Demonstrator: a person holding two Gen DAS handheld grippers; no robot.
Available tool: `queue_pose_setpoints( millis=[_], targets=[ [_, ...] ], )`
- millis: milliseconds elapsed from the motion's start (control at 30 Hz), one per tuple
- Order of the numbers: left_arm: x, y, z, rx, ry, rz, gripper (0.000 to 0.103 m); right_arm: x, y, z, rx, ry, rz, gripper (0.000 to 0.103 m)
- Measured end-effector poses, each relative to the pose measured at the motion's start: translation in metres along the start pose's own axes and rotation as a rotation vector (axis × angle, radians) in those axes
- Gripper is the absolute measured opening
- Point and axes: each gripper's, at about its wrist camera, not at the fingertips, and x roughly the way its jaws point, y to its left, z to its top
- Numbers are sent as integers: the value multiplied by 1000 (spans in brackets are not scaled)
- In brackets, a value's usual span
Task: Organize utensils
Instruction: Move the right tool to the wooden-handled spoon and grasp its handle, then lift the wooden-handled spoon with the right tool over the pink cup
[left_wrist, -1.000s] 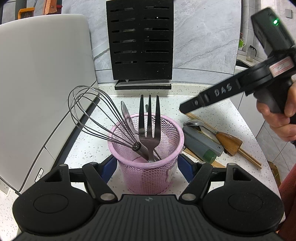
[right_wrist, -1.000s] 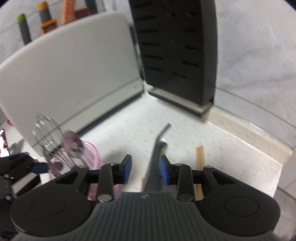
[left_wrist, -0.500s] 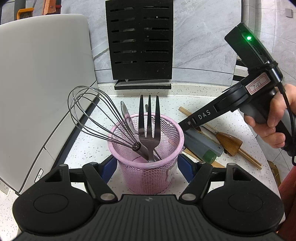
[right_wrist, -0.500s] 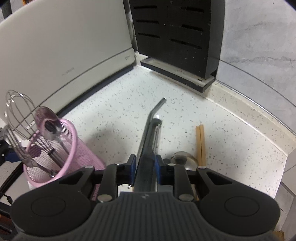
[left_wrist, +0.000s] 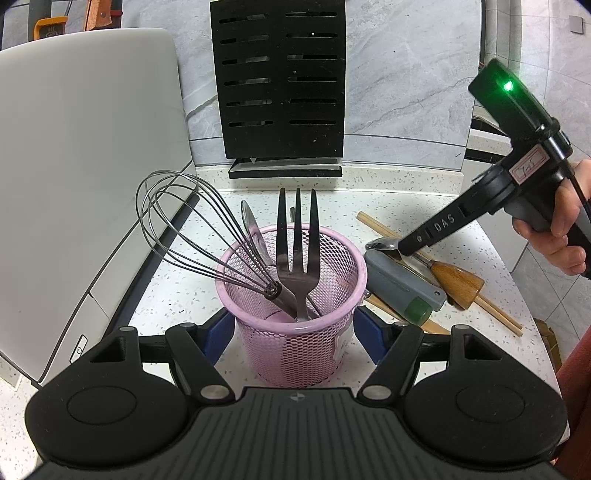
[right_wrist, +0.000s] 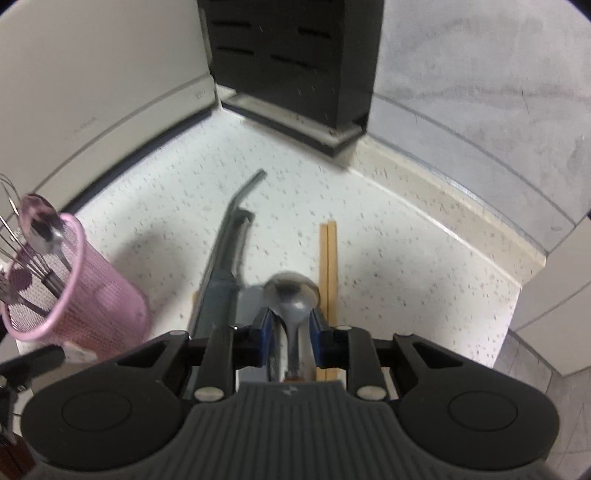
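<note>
A pink mesh cup (left_wrist: 295, 332) stands on the counter between the blue pads of my left gripper (left_wrist: 295, 326), which holds it. It contains a whisk (left_wrist: 192, 236), a fork (left_wrist: 297, 254) and a spoon (left_wrist: 251, 229). The cup also shows at the left of the right wrist view (right_wrist: 74, 291). My right gripper (right_wrist: 291, 325) is low over the counter with its pads on either side of the neck of a metal spoon (right_wrist: 291, 295); a gap shows on each side. Its tip (left_wrist: 406, 245) sits by that spoon's bowl (left_wrist: 382, 244).
A grey peeler (left_wrist: 402, 284), a wooden-handled tool (left_wrist: 456, 282) and wooden chopsticks (right_wrist: 328, 273) lie right of the cup. A black knife block (left_wrist: 280, 85) stands at the back wall. A white appliance (left_wrist: 85, 177) fills the left side. The counter edge is at right.
My right gripper came down from above the counter, shifted from over the grey peeler to the metal spoon and now straddles its neck. The left gripper and cup stayed still.
</note>
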Motion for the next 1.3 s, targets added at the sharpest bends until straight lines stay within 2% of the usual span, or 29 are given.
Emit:
queue_pose_setpoints(
  millis=[133, 500, 667, 1300],
  targets=[
    [0, 0, 0, 0, 0, 1, 82, 2, 0, -4, -5, 16, 3, 20],
    [0, 0, -1, 0, 0, 0, 82, 12, 3, -5, -20, 48, -2, 4],
    [0, 0, 0, 1, 0, 0, 82, 10, 3, -6, -30, 39, 5, 4],
    [0, 0, -1, -1, -1, 1, 82, -49, 6, -16, -49, -128, 78, 3]
  ],
)
